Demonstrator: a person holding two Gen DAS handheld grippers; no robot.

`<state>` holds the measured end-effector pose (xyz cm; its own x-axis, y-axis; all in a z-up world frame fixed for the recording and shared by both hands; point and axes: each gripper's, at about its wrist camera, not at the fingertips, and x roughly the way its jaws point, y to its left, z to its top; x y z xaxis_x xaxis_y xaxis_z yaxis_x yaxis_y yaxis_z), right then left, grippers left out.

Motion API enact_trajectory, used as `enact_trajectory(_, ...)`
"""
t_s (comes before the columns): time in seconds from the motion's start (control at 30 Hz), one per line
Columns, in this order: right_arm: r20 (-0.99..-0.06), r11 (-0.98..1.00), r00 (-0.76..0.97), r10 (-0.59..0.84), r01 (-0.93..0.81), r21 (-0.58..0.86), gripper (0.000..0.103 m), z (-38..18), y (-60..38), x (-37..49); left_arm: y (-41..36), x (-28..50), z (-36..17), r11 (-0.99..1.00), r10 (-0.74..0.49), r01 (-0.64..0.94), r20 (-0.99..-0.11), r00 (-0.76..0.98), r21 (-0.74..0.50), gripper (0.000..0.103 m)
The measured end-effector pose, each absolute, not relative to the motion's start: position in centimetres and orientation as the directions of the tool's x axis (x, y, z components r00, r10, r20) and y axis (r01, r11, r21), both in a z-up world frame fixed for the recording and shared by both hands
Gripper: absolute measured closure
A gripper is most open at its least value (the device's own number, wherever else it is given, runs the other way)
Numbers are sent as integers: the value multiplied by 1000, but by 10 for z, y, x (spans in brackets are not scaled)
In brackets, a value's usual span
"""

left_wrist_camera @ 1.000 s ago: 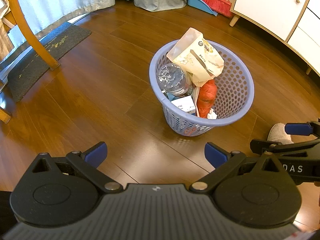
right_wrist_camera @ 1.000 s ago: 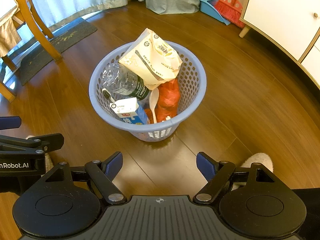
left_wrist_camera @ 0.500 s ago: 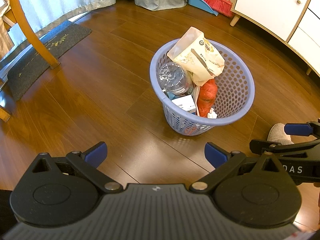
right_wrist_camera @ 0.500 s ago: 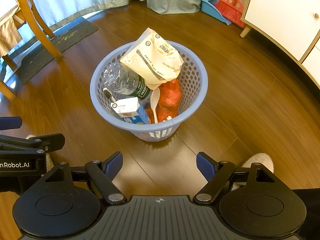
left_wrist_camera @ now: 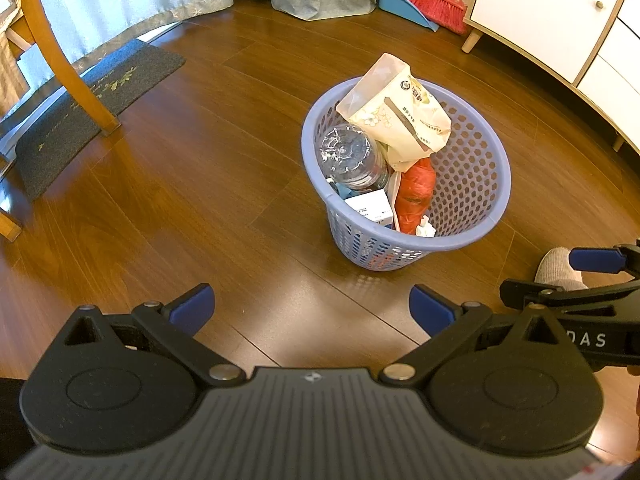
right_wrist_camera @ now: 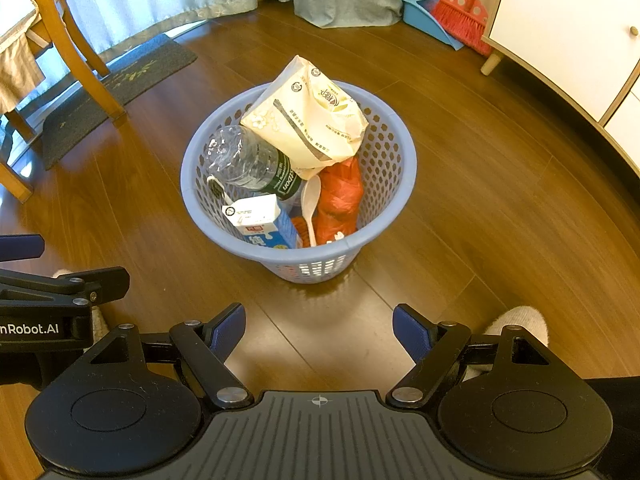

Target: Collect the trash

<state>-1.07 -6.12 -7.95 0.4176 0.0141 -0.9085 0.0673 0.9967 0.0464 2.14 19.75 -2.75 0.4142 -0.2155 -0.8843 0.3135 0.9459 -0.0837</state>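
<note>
Left gripper (left_wrist_camera: 311, 310) and right gripper (right_wrist_camera: 319, 330) both empty with jaws wide, lavender basket (right_wrist_camera: 394, 184) at 12 o'clock on the wood floor (right_wrist_camera: 500, 208), holding cream bag (right_wrist_camera: 308, 118), clear bottle (right_wrist_camera: 250, 162), milk carton (right_wrist_camera: 260, 220), orange bag (right_wrist_camera: 340, 200).

Both wrist cameras look forward and down over their own spread fingers at the same basket (left_wrist_camera: 472, 236) (right_wrist_camera: 384, 224) on the floor, right of centre in the left view, centred and nearer in the right, each catching the other gripper at its frame edge.
</note>
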Motion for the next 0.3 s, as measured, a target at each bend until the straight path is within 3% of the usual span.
enact_trajectory(0.3,-908,997,418,15,67,48,25,-80,-61,-11,199,20,-24,950,-225,296,-870,438,-97,1)
